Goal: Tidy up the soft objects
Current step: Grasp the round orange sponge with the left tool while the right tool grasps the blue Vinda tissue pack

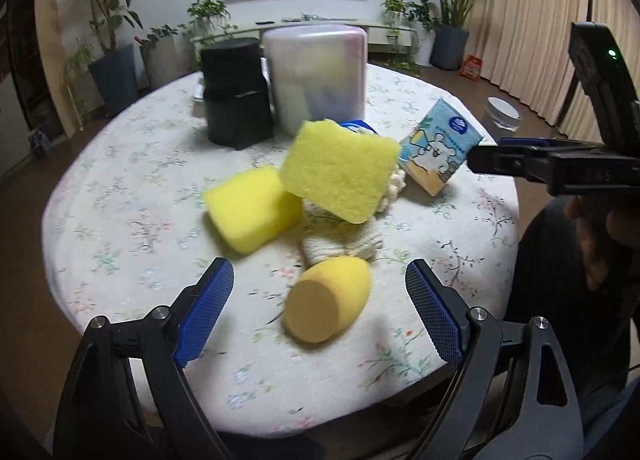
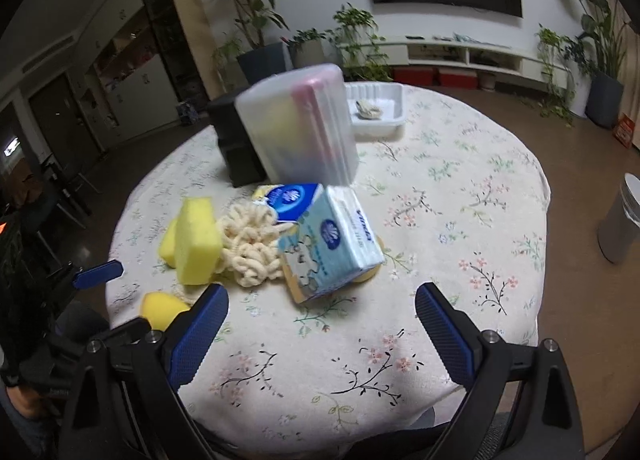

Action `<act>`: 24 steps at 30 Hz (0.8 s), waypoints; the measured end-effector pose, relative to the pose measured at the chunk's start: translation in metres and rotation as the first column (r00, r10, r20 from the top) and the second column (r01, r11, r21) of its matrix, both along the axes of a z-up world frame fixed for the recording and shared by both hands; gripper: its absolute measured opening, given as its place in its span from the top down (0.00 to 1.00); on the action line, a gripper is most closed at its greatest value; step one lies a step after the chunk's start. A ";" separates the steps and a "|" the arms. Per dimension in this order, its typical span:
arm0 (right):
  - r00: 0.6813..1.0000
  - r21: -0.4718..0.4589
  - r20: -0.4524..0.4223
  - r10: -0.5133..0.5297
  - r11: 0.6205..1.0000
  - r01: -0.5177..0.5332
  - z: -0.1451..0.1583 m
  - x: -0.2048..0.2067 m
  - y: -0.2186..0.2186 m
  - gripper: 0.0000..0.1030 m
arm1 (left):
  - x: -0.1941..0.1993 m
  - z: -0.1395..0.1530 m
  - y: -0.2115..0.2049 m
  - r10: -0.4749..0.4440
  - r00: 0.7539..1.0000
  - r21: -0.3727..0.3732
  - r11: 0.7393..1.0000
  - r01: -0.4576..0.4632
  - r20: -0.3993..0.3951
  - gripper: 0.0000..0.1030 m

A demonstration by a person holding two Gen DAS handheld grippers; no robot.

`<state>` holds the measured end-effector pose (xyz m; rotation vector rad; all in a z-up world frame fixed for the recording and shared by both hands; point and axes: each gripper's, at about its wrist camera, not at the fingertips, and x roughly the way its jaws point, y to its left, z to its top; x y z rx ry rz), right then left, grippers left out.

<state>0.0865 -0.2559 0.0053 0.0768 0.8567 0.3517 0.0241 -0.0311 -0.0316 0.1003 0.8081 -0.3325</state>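
Observation:
A pile of soft things lies mid-table. Two yellow sponges [image 1: 338, 169] [image 1: 252, 213] lean together, also in the right wrist view [image 2: 197, 244]. A cream knitted cloth [image 2: 250, 244] lies between them and a blue tissue pack [image 2: 330, 248], which also shows in the left wrist view [image 1: 438, 145]. A yellow egg-shaped sponge [image 1: 326, 304] lies nearest, between the tips of my open, empty left gripper [image 1: 320, 298]. My right gripper [image 2: 322, 320] is open and empty, just short of the tissue pack. It shows from the side in the left wrist view [image 1: 486, 157].
A translucent lidded bin [image 1: 316, 75] and a black box [image 1: 236, 91] stand behind the pile. A white tray [image 2: 376, 107] holding a small cloth sits at the far edge. The round table has a floral cloth [image 2: 440, 219]. A grey waste bin [image 2: 622, 219] stands on the floor to the right.

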 end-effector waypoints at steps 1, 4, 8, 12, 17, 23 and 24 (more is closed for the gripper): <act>1.000 0.006 -0.004 -0.006 1.000 0.006 -0.001 0.002 -0.001 0.06 | 0.001 -0.002 -0.001 -0.002 1.000 -0.008 1.000 0.002 -0.005 0.15; 0.999 0.012 -0.026 -0.022 1.000 0.023 -0.005 0.012 -0.002 0.06 | 0.006 -0.007 0.001 0.001 1.000 -0.035 0.999 -0.002 -0.028 0.15; 0.998 0.020 -0.053 -0.024 0.999 0.025 -0.014 0.023 0.001 0.06 | 0.009 -0.011 0.006 0.022 0.999 -0.048 0.999 -0.024 -0.040 0.21; 0.999 0.021 -0.051 -0.005 1.000 0.006 -0.019 0.030 0.008 0.12 | 0.013 -0.016 0.006 0.022 0.998 -0.052 0.998 -0.025 -0.065 0.39; 0.998 0.008 -0.054 0.043 0.999 -0.042 -0.024 0.031 0.016 0.37 | 0.011 -0.019 -0.006 -0.034 0.998 -0.034 0.999 0.032 -0.060 0.56; 0.999 0.024 -0.014 0.051 0.998 -0.050 -0.018 0.026 0.012 0.58 | 0.010 -0.019 -0.003 -0.031 0.998 -0.070 0.997 0.027 -0.054 0.62; 0.999 0.024 -0.010 0.053 0.998 -0.053 -0.017 0.025 0.012 0.60 | 0.010 -0.019 -0.002 -0.025 0.998 -0.072 0.997 0.021 -0.054 0.63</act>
